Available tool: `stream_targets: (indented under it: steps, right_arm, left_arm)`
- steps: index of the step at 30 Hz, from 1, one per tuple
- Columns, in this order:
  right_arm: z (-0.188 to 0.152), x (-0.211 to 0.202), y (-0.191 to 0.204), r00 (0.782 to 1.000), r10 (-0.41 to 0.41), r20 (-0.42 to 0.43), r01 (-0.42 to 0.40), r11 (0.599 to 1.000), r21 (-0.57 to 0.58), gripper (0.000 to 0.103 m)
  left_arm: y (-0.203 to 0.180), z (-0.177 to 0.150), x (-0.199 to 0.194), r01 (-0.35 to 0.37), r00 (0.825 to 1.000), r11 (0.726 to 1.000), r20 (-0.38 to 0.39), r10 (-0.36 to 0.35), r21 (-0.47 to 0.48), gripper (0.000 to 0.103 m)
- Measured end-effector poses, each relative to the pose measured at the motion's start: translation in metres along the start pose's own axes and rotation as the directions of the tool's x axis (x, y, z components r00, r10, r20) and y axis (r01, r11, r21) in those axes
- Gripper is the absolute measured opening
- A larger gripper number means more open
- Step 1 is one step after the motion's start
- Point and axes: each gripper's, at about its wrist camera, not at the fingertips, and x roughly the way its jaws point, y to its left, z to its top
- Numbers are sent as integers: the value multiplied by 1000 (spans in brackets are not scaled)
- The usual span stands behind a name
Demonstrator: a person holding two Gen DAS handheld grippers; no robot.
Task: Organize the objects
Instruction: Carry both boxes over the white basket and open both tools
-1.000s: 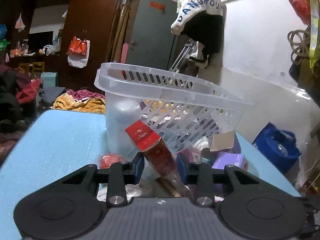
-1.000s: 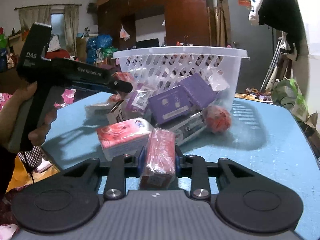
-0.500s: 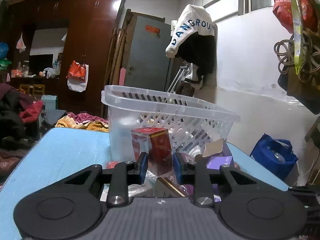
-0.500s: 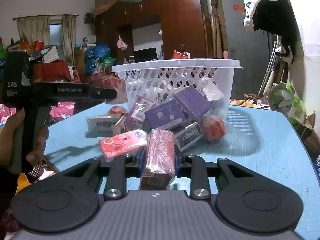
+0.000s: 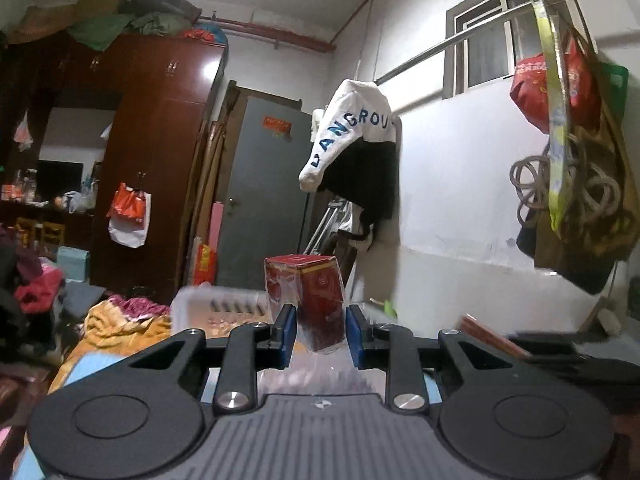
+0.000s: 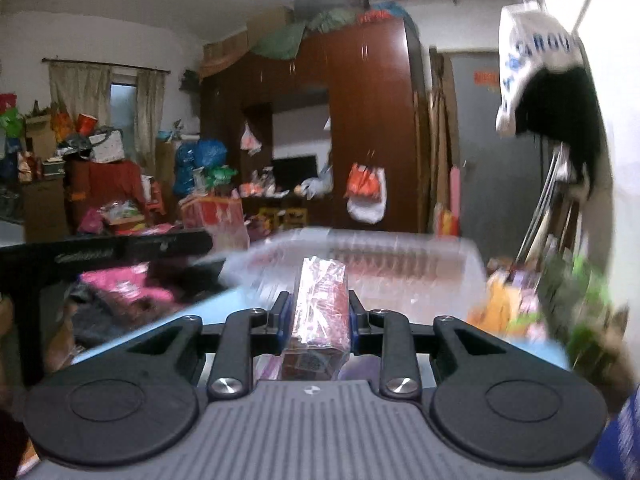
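Note:
My left gripper (image 5: 320,330) is shut on a dark red box in clear wrap (image 5: 306,300), held upright above the rim of the white plastic basket (image 5: 218,300). My right gripper (image 6: 316,320) is shut on a red pack in shiny wrap (image 6: 318,316), held level with the blurred basket rim (image 6: 376,246). The left gripper's body (image 6: 108,254) and its red box (image 6: 214,216) show at the left of the right wrist view. The loose items on the table are hidden below both views.
The blue table (image 6: 224,306) shows only as slivers. A wardrobe (image 5: 152,160), a grey door (image 5: 260,192) and a hung white jacket (image 5: 352,132) stand behind. Bags hang at the right (image 5: 576,200). Clothes pile at the left (image 5: 120,316).
Both grippers have risen with their boxes, from table level among the spilled items to the height of the basket rim. The left box has turned from tilted to upright.

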Motion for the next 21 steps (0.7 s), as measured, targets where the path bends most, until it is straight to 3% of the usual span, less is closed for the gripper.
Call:
stream_targets:
  steps: [4,5,8,9,10,12,14,17,19,21]
  right_arm:
    - [30,50,-11,998,-49,-45,48,999,-22,30]
    - [32,59,-14,997,-63,-49,62,998,-23,32]
    - [31,78,-21,993,-75,-90,75,997,-2,49]
    - [31,77,-20,993,-78,-84,78,997,-3,56]
    - [30,71,-17,993,-87,-77,86,996,-13,62]
    - [24,51,-11,995,-93,-44,91,995,-38,93]
    - [15,26,-11,994,-111,6,111,994,-21,94]
    - [-17,0,-11,996,-93,-16,93,996,4,103]
    - [-43,-3,-15,991,-104,-84,107,994,33,103]
    - [-69,-2,-20,985,-93,-149,104,992,69,103]
  left_arm:
    - [13,23,49,-13,997,999,-72,10,-35,32]
    - [17,24,65,-20,992,999,-123,16,-29,39]
    - [28,21,94,-91,977,996,-197,85,-20,60]
    - [29,20,96,-105,975,994,-201,100,-12,60]
    - [31,19,92,-103,976,995,-196,100,-9,60]
    - [34,15,68,-72,987,997,-145,70,-12,66]
    - [39,5,37,-61,993,998,-101,58,-30,86]
    - [45,-23,2,-92,990,996,-108,91,-9,88]
    - [54,-42,-5,-143,974,990,-177,139,-12,88]
    - [64,-55,-3,-147,959,989,-248,135,-32,88]
